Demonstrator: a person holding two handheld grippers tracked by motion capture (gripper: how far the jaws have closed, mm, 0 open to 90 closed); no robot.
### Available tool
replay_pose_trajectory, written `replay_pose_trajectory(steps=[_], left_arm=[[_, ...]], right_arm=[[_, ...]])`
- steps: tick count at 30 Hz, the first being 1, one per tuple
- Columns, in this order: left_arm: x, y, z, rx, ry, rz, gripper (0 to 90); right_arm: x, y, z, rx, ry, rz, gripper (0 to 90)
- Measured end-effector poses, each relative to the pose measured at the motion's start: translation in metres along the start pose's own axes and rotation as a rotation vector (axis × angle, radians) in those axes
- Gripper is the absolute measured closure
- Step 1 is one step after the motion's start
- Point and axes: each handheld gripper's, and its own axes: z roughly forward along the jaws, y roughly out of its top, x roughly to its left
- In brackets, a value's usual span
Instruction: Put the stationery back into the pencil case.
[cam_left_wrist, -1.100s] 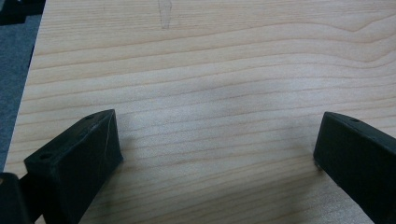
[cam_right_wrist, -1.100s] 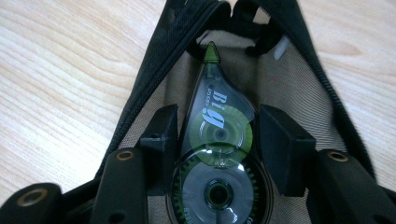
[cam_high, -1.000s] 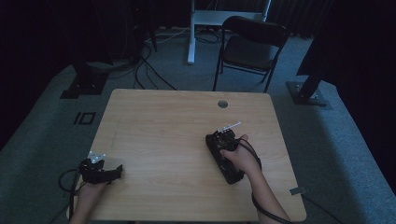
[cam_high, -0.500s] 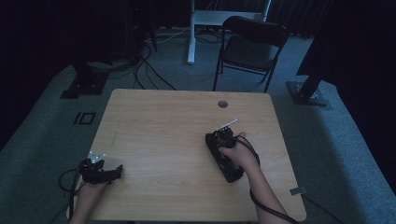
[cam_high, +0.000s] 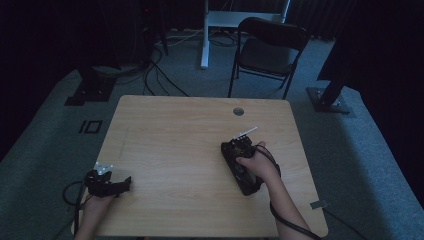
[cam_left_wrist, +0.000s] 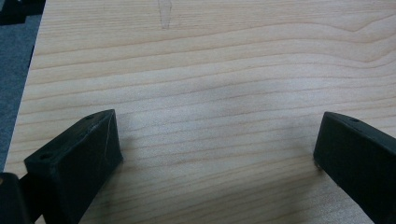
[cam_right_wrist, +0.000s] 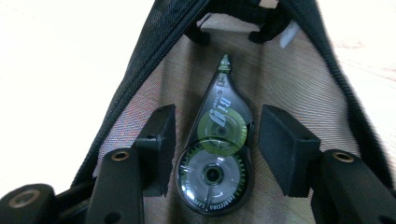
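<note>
A clear correction tape dispenser with green reels lies inside an open black pouch with a tan lining. My right gripper reaches into the pouch, one jaw on either side of the dispenser. Its jaws have just been opening, and a gap shows at the right pad. In the high view the right gripper and the pouch sit right of the table's middle, with a white tag beyond them. My left gripper rests at the near left edge, its jaws wide open over bare wood.
The wooden table has a round cable hole near its far edge. A dark folding chair stands behind the table. Cables and stand bases lie on the grey carpet around it.
</note>
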Motion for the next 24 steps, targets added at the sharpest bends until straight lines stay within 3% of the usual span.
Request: replay_pose_trajectory(steps=[11, 24], left_arm=[[0.000, 0.000, 0.000, -0.001, 0.000, 0.000, 0.7], [0.000, 0.000, 0.000, -0.001, 0.000, 0.000, 0.7]], right_arm=[[-0.005, -0.002, -0.023, -0.080, 0.016, 0.005, 45.6], [-0.010, -0.019, -0.048, -0.281, 0.046, -0.011, 40.1]])
